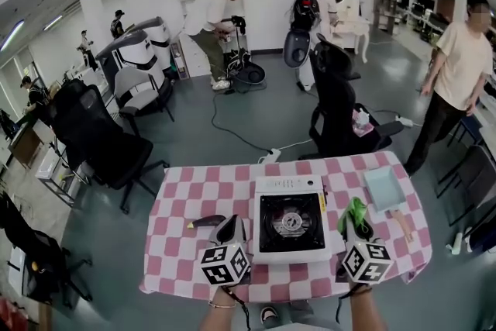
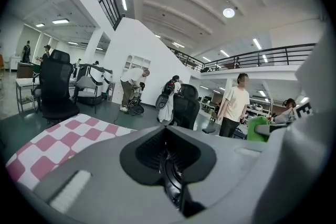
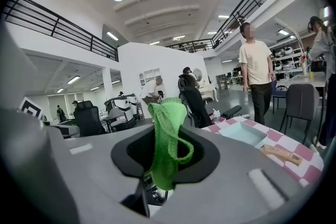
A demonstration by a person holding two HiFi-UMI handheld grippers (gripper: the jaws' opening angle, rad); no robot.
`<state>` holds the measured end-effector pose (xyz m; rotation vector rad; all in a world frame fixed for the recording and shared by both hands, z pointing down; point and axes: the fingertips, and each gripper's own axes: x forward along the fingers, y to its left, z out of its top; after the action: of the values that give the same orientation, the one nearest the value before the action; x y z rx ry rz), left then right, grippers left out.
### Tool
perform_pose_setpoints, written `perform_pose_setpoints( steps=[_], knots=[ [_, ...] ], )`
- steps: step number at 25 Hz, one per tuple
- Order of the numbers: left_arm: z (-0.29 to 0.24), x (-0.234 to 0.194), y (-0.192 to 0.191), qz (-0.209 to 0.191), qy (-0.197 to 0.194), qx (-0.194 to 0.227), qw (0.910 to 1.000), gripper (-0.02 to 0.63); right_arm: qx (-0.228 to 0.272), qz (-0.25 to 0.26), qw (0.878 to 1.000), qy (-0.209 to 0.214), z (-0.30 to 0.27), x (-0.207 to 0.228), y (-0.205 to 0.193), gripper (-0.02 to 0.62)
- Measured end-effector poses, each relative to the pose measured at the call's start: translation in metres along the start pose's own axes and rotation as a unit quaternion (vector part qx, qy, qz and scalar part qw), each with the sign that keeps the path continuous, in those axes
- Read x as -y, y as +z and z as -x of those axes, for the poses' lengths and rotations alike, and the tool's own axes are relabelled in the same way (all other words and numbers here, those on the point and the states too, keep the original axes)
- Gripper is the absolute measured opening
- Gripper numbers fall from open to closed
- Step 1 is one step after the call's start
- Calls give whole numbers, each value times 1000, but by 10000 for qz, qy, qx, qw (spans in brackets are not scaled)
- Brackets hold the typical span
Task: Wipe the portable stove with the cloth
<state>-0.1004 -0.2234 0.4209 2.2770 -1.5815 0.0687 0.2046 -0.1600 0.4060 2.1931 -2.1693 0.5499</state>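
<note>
As the right gripper [image 3: 156, 182] pinches it, cloth [image 3: 167, 134] droops between the jaws.

Nothing legible: the print on the stove's [image 1: 290, 185] back panel is too small to read, and no other lettering shows.

Your left gripper [image 1: 230, 224] covers one end of a dark object [image 1: 203, 222] on the table [image 1: 186, 194], so you cannot tell what it is. Your right gripper [image 1: 355, 224] hides the lower part of the cloth [image 1: 354, 208]. The tan item [image 1: 402, 224] near the tray [image 1: 385, 188] is too small to name. The head view's bottom edge cuts off your forearms [image 1: 219, 317].
</note>
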Motion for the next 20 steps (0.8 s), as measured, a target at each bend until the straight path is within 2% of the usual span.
perform_pose_setpoints(
  steps=[6,11,15,20],
  knots=[
    [-7,-1,-7,71,134,-38,9999,0,-135,128,9998,113,-19,5,-2,75],
    [-3,-13,-13,199,389,-38,9990,0,-420,653,9966,273,-29,7,3,75],
    [-1,-36,-17,173,640,8,9978,0,-687,1198,9889,544,-45,3,-3,75],
    [1,-53,-38,332,880,-94,9955,0,-1106,1927,9718,791,-68,11,-12,77]
  ],
)
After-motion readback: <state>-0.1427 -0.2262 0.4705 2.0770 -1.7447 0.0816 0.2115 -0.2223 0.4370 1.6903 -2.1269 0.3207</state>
